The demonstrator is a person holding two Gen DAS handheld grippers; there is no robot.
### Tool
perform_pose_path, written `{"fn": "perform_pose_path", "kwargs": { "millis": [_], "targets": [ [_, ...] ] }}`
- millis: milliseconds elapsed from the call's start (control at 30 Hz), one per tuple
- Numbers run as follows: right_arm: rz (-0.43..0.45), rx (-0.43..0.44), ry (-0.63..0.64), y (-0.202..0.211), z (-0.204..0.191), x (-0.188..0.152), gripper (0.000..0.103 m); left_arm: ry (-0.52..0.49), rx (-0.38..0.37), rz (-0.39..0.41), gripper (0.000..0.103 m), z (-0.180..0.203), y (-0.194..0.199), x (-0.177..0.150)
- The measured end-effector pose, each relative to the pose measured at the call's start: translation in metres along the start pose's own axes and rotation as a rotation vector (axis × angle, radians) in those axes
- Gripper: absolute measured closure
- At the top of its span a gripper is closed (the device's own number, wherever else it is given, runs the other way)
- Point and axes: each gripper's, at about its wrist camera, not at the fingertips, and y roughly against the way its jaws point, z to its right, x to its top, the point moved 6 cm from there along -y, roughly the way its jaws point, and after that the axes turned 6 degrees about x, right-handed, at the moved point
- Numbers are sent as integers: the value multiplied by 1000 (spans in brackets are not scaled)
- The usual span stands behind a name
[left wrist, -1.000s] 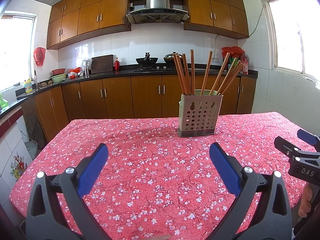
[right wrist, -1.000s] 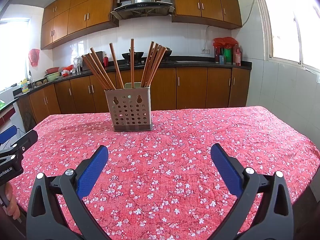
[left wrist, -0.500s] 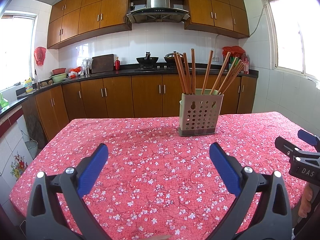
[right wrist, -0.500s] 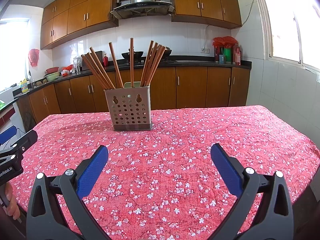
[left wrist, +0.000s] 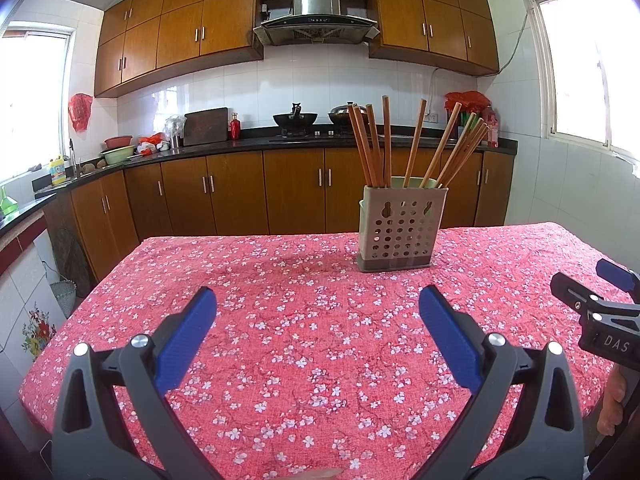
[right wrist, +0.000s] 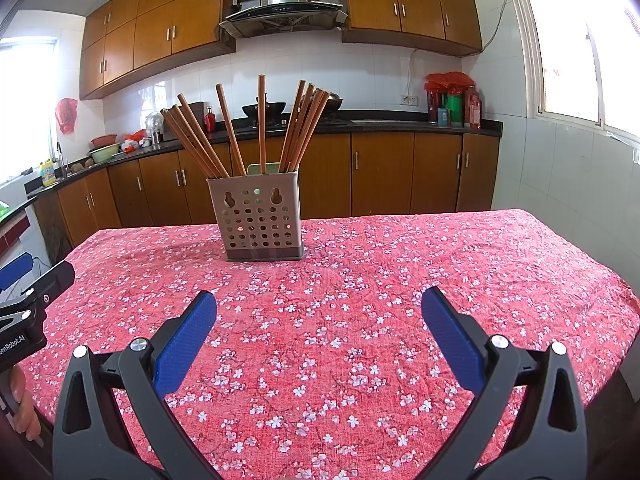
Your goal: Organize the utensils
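- Left wrist view: our left gripper point(left wrist: 316, 312) fills the lower frame, its black arms and blue fingers point(left wrist: 186, 338) spread wide with nothing between them, hanging above the surface covered in a red cloth with white blossoms point(left wrist: 304, 344).
- Right of centre in this view, at the far part of the surface, stands the beige perforated plastic utensil holder point(left wrist: 398, 230), upright, with a darker band at its base.
- A bunch of long brown wooden chopsticks point(left wrist: 384, 140) stands in the holder, fanning out left and right above its rim.
- At the right edge of the frame we see our right gripper point(left wrist: 600, 304) from the side, with fingers of the hand that holds it point(left wrist: 610, 408) below; both sit well apart from the holder.
- Right wrist view: our right gripper point(right wrist: 318, 314) is likewise spread wide and empty over the blossom cloth.
- The holder sits left of centre in the frame, beyond the gripper's fingertips and not touched by them, with the chopsticks rising from it.
- At the left edge of the frame our left gripper shows only as a black body with a blue tip.
- Behind the surface run brown wooden cabinets point(right wrist: 384, 176) and a dark counter.
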Motion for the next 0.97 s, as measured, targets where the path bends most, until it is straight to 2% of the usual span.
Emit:
{"fn": "perform_pose_path", "kwargs": {
  "millis": [967],
  "targets": [
    [-7,-6,-8,-1,-4,-2,2,9,11,-15,4,8,-3,-7]
  ]
}}
